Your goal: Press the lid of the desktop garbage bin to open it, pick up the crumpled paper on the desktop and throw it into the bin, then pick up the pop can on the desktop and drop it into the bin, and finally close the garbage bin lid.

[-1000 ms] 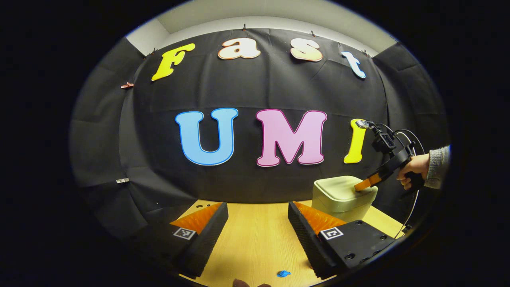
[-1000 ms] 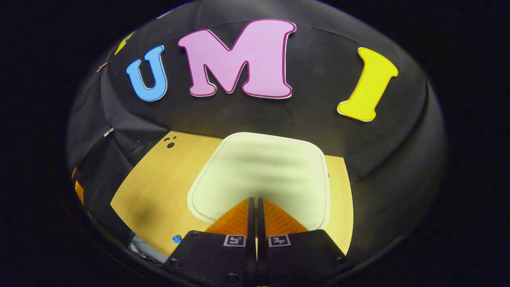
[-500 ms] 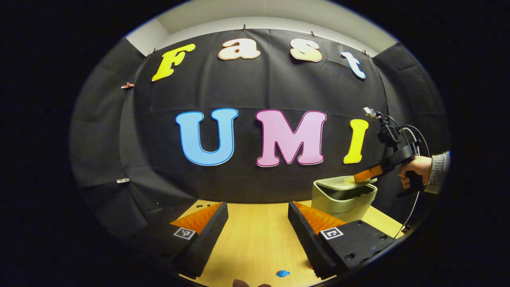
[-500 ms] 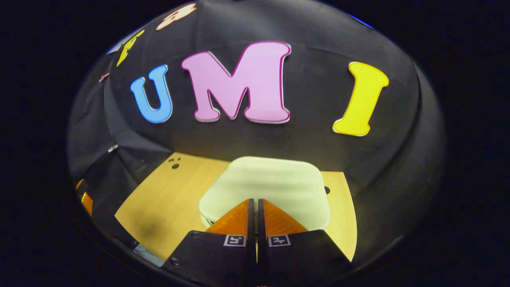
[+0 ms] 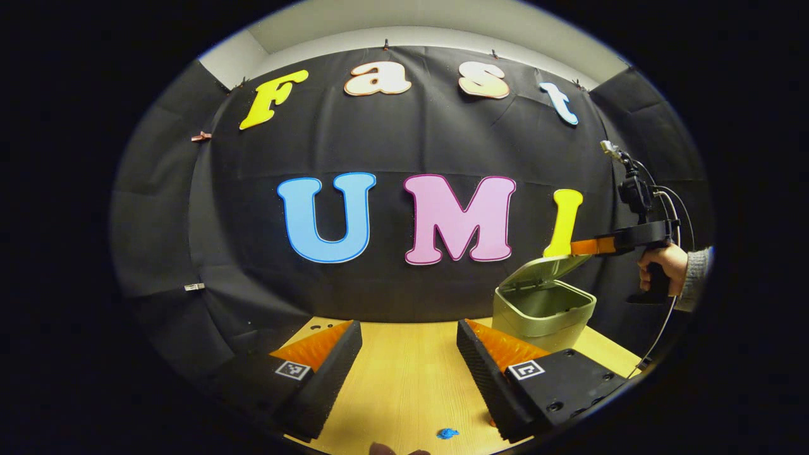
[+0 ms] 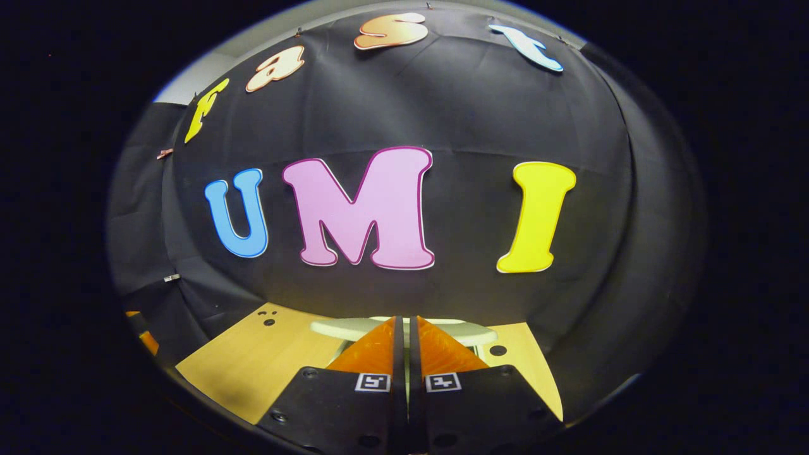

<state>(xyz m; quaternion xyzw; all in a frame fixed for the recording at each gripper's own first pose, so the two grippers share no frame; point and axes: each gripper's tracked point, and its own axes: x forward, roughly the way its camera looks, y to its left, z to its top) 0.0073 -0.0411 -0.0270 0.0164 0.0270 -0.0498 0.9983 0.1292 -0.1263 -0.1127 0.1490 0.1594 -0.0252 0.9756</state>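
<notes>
Black cloth closed off the back of the booth, and a pale wooden table (image 5: 404, 379) ran up to it. From my left gripper view, my left fingers (image 5: 409, 354) stood wide apart and empty, low over the table, with bare wood between them. A small blue speck (image 5: 447, 433) lay on the wood near the front edge, just ahead of my right-side finger. The bin (image 5: 542, 313) stood on the table toward the far right, near the cloth, pale green, and its lid (image 5: 545, 268) was tilted up, hinged at the back, so the dark inside showed. My right gripper (image 5: 584, 245) hung level just above the raised lid's top edge, its tips close to it; I could not tell whether they touched. My hand (image 5: 660, 265) held its grip, with a grey sleeve (image 5: 695, 284) at the wrist and cables looping behind. In my right gripper view, my right fingers (image 6: 404, 341) were pressed together with only a thin slit between them, holding nothing. Just past their tips the lid (image 6: 341, 328) showed edge-on as a pale strip, with table (image 6: 253, 360) on either side and a few small dark holes in the wood. My left gripper's edge peeped in at the far left of that view.
</notes>
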